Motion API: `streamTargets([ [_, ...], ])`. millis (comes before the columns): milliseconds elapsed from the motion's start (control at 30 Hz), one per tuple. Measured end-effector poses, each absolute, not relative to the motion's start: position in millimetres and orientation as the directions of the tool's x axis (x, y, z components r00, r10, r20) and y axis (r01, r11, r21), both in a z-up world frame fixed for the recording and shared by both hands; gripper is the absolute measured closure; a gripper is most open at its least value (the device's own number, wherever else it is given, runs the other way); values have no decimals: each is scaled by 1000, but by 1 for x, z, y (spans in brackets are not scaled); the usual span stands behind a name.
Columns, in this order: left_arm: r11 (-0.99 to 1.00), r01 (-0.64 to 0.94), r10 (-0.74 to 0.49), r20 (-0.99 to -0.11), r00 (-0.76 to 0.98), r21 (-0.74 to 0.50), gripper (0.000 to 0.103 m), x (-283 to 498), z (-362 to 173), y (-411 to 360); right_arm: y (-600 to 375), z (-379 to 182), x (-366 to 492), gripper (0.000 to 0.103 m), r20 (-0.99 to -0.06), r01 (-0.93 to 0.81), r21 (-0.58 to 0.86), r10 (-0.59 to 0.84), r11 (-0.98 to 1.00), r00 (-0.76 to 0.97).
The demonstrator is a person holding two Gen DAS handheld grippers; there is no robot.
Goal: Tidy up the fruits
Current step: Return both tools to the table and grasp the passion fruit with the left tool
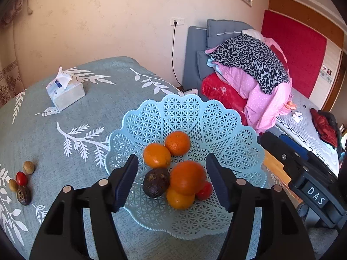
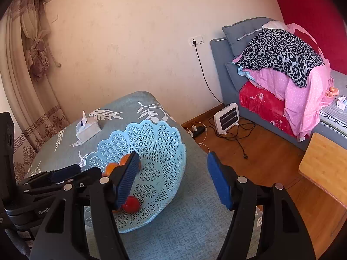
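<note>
A light blue lattice basket (image 1: 216, 117) stands on the table and holds several oranges (image 1: 187, 177), a dark avocado (image 1: 156, 182) and a red tomato (image 1: 205, 191). My left gripper (image 1: 172, 183) is open above the basket, its jaws either side of the front orange, which looks blurred between them. At the table's left lie a tomato (image 1: 21, 178), a dark avocado (image 1: 23, 195) and two small brownish fruits (image 1: 28, 167). My right gripper (image 2: 173, 182) is open and empty at the basket's right side (image 2: 164, 143). A tomato (image 2: 131, 203) and oranges (image 2: 112, 167) show behind its left finger.
A tissue box (image 1: 65, 94) sits at the table's far side. A bed piled with blankets (image 1: 249, 73) stands to the right. A white heater (image 2: 226, 118) and cables lie on the wooden floor. A wooden stool (image 2: 325, 169) is near the right.
</note>
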State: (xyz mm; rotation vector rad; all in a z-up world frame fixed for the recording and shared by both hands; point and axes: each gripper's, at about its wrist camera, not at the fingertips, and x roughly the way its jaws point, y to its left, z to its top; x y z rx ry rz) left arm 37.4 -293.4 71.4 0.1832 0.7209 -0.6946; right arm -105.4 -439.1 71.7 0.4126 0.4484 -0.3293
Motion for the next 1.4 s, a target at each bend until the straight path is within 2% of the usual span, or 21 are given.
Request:
streamTargets([
  [267, 808, 581, -485, -665, 568, -93, 37, 46, 71, -263, -432, 71, -102, 36, -486, 385, 300, -207, 873, 849],
  [367, 827, 554, -467, -666, 581, -96, 29, 47, 69, -251, -429, 71, -101, 36, -489, 384, 297, -206, 874, 847],
  [600, 861, 495, -443, -655, 612, -119, 26, 48, 72, -218, -419, 73, -100, 31, -486, 371, 285, -200, 884, 851],
  [700, 884, 446, -420, -654, 629, -139, 21, 50, 69, -197, -412, 72, -99, 31, -487, 359, 276, -193, 892, 852],
  [1267, 985, 111, -172, -710, 683, -132, 21, 89, 37, -67, -360, 70, -83, 31, -516, 249, 229, -99, 941, 851],
  [1400, 990, 79, -142, -726, 673, -121, 21, 100, 31, -54, -350, 68, -80, 31, -524, 222, 216, -80, 951, 848],
])
